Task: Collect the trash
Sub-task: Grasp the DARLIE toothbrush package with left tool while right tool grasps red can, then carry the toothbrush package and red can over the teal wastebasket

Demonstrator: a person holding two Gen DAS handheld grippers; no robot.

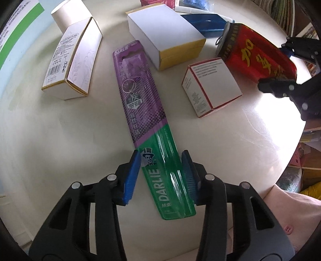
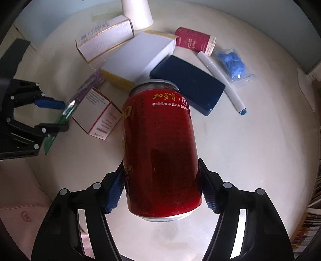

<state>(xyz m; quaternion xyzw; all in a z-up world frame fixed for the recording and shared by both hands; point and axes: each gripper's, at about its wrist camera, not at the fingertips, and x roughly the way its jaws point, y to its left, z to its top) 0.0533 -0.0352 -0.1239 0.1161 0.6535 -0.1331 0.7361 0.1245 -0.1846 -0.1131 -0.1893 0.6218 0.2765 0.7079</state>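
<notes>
Red can fills my right gripper, both pads pressed to its sides, lifted clear of the round cream table. Cluttered shelves edge the room at right. My left gripper is clamped on the green end of the toothbrush pack, beside white boxes.

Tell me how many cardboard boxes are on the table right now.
4: a tall gold-trimmed box near the paper cup, a white box with yellow sides mid-table, a small red-edged box by the left gripper, and a dark red box at the back. Others may be hidden.
</notes>
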